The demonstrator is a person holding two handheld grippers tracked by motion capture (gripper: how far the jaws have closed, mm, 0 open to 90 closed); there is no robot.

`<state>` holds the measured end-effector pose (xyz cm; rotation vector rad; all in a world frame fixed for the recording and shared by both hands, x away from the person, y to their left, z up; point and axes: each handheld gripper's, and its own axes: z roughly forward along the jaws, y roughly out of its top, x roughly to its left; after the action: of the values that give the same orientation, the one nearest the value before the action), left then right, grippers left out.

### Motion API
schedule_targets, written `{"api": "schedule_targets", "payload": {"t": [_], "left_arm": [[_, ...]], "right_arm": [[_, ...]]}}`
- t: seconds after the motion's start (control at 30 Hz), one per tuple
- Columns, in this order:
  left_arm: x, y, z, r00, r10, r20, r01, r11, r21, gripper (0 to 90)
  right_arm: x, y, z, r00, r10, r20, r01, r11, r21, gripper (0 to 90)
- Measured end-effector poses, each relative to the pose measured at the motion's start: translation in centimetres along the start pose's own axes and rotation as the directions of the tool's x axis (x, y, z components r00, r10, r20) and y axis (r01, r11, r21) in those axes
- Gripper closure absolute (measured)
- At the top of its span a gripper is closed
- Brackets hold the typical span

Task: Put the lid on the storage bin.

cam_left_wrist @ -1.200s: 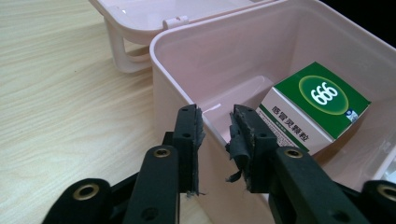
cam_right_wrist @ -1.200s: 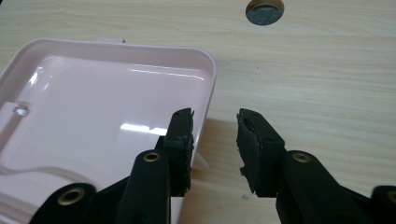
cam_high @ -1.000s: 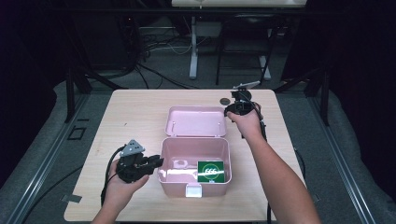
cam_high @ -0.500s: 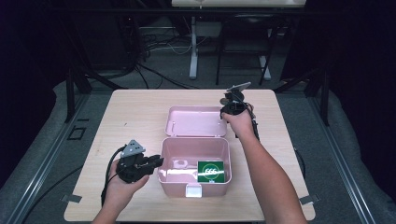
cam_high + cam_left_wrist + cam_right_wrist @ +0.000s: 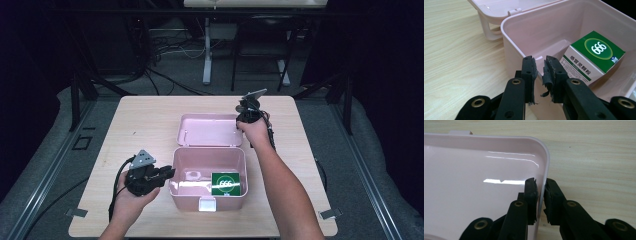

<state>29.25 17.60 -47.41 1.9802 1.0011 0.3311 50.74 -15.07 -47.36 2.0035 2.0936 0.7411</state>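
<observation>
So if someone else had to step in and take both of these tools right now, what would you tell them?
Left gripper: jaws astride the near-left wall of the pink box, steadying it; cannot tell if fully clamped.
Right gripper: jaws either side of the right edge of the lid, which lies open behind the box on the table.
Inside the box: a green carton marked 666.
Done: carton in the box.
Left, probably: swing the lid over and shut it.
</observation>
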Motion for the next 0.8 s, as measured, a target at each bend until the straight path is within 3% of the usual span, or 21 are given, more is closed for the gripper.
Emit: {"api": "schedule_targets", "payload": {"t": [0.23,0.47,0.53,0.57,0.7,0.8], "left_arm": [[0.0,0.0,0.0,1.0000,0.001,-0.003,-0.001,1.0000,0.002,78.2],[-0.1,0.0,0.0,1.0000,0.002,-0.006,-0.002,1.0000,0.004,78.3],[-0.1,0.0,0.0,1.0000,-0.001,-0.009,0.001,1.0000,0.002,78.5],[-0.1,0.0,0.0,1.0000,-0.001,-0.009,0.001,1.0000,0.003,78.9],[-0.2,0.1,0.0,0.9999,0.003,-0.011,-0.003,1.0000,0.003,79.0],[-0.2,0.1,0.0,0.9998,0.002,-0.018,-0.002,1.0000,0.000,79.4]], "right_arm": [[-0.3,0.1,-0.3,0.9997,0.022,-0.011,-0.022,0.999,0.028,84.1],[0.0,0.1,-0.4,0.9996,0.029,-0.006,-0.029,1.000,-0.011,85.4],[0.0,0.2,-0.7,0.9999,0.016,0.005,-0.016,1.000,0.009,85.6],[0.1,0.1,-0.7,0.9999,0.015,0.006,-0.015,1.000,-0.019,85.9],[0.2,0.2,-1.2,0.9999,0.009,0.006,-0.009,1.000,-0.019,86.2],[0.3,0.0,-1.4,1.0000,0.002,0.007,-0.002,0.999,-0.053,86.3]]}}
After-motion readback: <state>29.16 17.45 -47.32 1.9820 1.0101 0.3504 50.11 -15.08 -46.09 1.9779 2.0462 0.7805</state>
